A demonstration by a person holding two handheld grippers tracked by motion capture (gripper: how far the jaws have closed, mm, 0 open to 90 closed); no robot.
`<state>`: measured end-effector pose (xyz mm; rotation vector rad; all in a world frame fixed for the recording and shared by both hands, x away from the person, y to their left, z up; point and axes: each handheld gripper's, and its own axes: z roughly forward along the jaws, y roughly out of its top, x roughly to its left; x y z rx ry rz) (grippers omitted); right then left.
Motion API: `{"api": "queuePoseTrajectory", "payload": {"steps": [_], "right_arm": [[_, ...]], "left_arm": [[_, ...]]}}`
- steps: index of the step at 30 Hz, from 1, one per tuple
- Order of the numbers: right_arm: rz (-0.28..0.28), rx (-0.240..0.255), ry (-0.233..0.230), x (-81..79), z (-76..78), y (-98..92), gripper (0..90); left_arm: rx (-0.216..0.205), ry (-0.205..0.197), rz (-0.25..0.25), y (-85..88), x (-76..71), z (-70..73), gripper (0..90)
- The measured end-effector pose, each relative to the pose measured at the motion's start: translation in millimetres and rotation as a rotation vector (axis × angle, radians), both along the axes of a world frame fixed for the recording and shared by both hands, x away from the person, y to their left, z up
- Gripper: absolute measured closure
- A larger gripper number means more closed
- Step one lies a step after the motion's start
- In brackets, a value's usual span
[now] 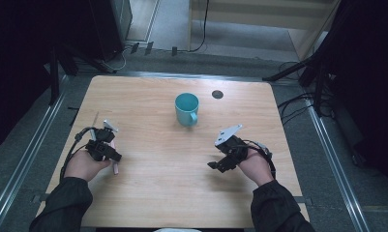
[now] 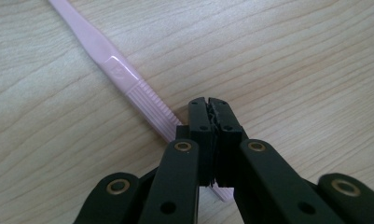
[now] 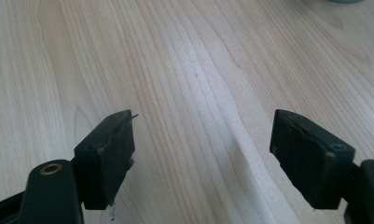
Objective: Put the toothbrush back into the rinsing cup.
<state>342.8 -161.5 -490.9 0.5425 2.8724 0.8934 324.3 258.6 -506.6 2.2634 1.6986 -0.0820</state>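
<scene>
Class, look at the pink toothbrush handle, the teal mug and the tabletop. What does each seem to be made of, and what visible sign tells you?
Toothbrush: probably moulded plastic, smooth pale pink with a satin sheen, fine ribbed grip and a stamped mark.
Mug: likely glazed ceramic or plastic; even teal colour, thick rim. The look leaves it open.
Table: light wood or wood-look laminate, matt, with long wavy grain lines.

1. A teal mug (image 1: 186, 109) stands upright on the far middle of the wooden table (image 1: 153, 193), its handle turned toward the near side
2. A small dark round disc (image 1: 217, 94) lies on the table just right of the mug and a little farther back, apart from it
3. Metal rails (image 1: 22, 164) run along the left and right edges of the table
4. Black cables (image 1: 293, 104) trail over the grey floor (image 1: 172, 21) beyond the table's far right corner
</scene>
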Motion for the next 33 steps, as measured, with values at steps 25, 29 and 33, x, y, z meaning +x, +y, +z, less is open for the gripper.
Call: {"api": "queuePoseTrajectory", "payload": {"steps": [25, 29, 33], "right_arm": [[0.016, 0.002, 0.013, 2.5, -0.4, 4.7, 21.8], [0.015, 0.001, 0.015, 2.5, -0.6, 4.8, 21.9], [0.015, 0.0, 0.017, 2.5, -0.6, 5.0, 21.9]], "left_arm": [[0.003, 0.025, 0.06, 26.5, -8.8, 3.1, 87.5], [0.002, 0.029, 0.07, 28.3, -9.5, 3.5, 87.7], [-0.016, 0.02, 0.1, 29.4, -8.3, 9.0, 86.2]]}}
